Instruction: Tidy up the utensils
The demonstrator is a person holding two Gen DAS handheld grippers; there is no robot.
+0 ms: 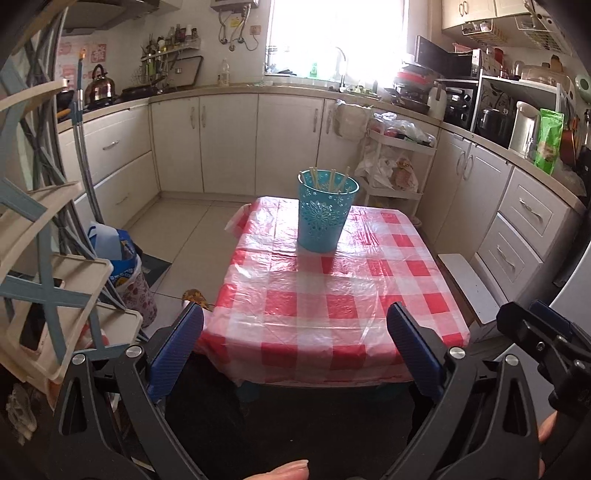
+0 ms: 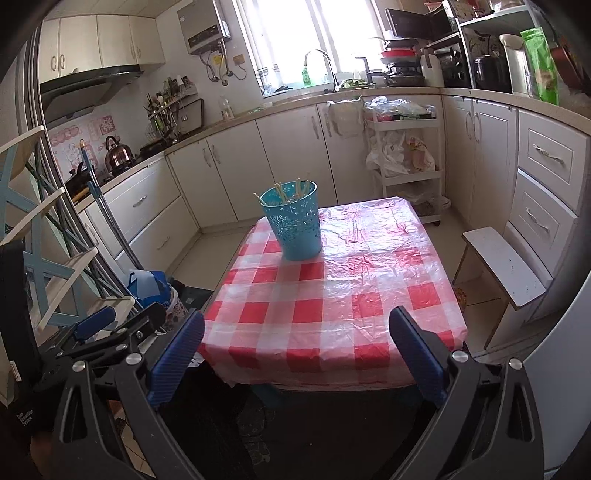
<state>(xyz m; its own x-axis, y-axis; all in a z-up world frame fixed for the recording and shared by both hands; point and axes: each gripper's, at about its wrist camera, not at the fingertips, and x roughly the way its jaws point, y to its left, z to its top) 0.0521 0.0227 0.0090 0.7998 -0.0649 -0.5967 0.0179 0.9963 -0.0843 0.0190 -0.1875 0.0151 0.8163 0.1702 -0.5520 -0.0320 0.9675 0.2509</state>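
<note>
Both grippers, left gripper (image 1: 295,343) and right gripper (image 2: 297,345), have jaws wide apart, nothing between them. Chopsticks (image 1: 330,180) stand in the blue cup (image 1: 325,214) at 12 o'clock on the bench (image 1: 332,306). Risk: the cup looks light and tall, so a knock near its rim could tip it and spill the sticks.

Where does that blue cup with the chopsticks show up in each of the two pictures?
Left wrist view: the blue cup stands just above centre, at the far end of the checked tablecloth.
Right wrist view: the blue cup stands left of centre, near the cloth's far left corner.
Shared landmark: the bright window behind it.
</note>
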